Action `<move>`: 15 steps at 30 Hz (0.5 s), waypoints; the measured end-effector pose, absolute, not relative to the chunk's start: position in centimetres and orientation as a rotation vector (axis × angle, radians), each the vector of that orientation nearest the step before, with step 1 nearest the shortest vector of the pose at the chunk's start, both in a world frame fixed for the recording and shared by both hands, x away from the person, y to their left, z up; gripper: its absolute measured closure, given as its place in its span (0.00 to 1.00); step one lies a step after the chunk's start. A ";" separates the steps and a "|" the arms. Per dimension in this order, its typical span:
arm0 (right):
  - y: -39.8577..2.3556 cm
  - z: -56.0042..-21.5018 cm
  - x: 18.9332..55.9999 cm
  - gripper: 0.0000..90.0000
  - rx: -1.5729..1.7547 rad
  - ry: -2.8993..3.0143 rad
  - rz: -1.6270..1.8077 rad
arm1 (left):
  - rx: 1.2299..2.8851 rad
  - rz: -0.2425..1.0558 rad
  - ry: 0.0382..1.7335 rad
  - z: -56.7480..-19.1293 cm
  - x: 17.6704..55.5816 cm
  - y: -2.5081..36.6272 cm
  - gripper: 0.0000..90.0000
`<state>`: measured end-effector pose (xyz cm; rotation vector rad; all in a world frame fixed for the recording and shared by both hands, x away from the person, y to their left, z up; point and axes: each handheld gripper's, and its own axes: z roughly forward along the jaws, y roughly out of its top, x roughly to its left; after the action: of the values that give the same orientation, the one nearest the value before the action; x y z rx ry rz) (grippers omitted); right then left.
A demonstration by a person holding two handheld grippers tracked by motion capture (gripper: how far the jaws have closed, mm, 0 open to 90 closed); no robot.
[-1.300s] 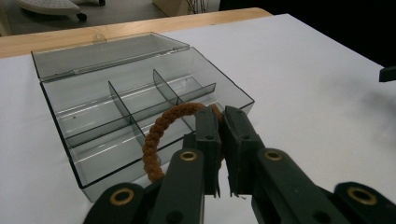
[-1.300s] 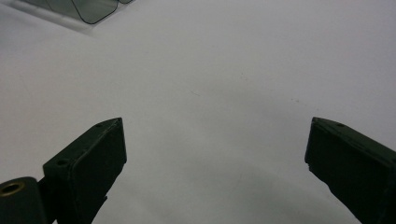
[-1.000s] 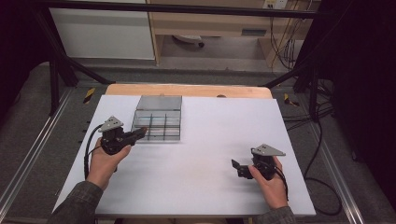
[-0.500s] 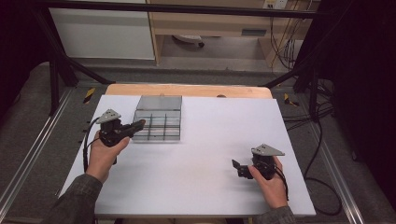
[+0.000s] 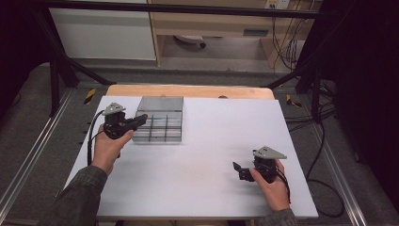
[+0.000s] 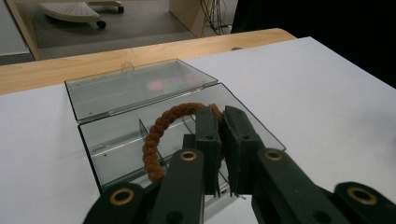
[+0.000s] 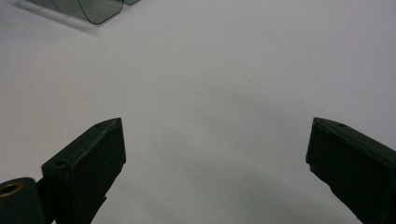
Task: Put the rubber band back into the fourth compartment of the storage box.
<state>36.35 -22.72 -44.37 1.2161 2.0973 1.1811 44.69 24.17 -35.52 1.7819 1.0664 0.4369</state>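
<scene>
Nearest to the person, the right gripper is resting low over the white table at its near right part, held by the right hand. In the right gripper view its two black jaws are standing wide apart, with only bare table surface between them, so this gripper is holding nothing and is touching nothing that I can see. Farther away, at the left side, the left hand is holding the left gripper with its tips reaching over the near left edge of a clear plastic compartment box. In the left gripper view the left gripper is almost closed, with only a thin gap between the jaws, and it is pinching a brown braided ring, maybe a bracelet or a hair tie. The ring is curving up and to the left from the jaws and is hanging above the front compartments of the box; I cannot tell whether its lower end is touching the box. The lid of the box is lying open and flat behind it. Beyond the box, the wooden edge of the table is showing, and after it the grey floor.
</scene>
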 end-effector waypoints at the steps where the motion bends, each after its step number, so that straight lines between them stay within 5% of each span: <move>1: -22.8 -44.4 36.4 0.06 1.215 2.097 1.181 | 1.780 0.439 1.066 -35.4 44.7 24.2 0.94; 15: -22.9 -44.3 36.4 0.06 1.226 2.084 1.189 | 1.730 0.430 1.086 -35.0 44.7 25.7 0.94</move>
<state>36.41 -22.86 -44.30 1.2256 2.0841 1.1889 44.68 25.67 -35.02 1.7304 1.0860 0.4295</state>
